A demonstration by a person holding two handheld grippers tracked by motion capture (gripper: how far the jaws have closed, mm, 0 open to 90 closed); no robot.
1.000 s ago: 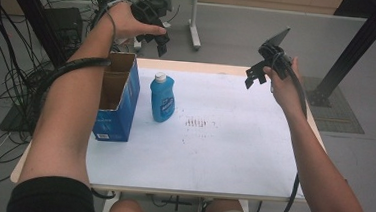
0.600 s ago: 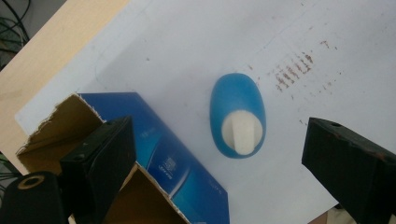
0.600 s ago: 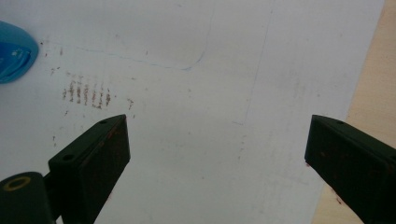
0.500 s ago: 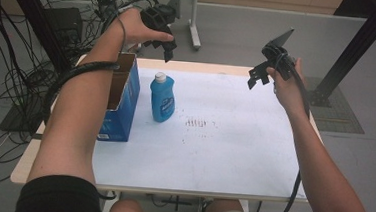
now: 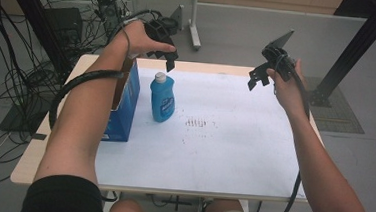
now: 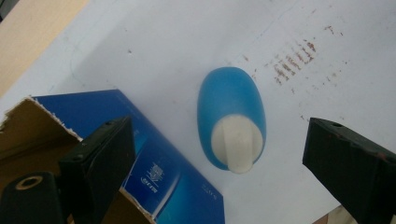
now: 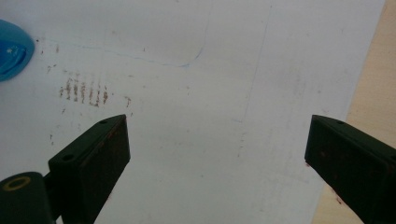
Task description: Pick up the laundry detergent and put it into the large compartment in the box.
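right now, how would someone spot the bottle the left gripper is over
Look at the white-topped table, toward its left side, where an open blue cardboard box stands. Just right of that box, apart from it, stands the blue plastic bottle. It is the only upright, rounded thing there, topped by a white cap.

Even, soft daylight; slightly blurred

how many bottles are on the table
1. The blue bottle with a white cap stands upright on the white table, just right of the open blue box. Whether the box hides more, I cannot tell.
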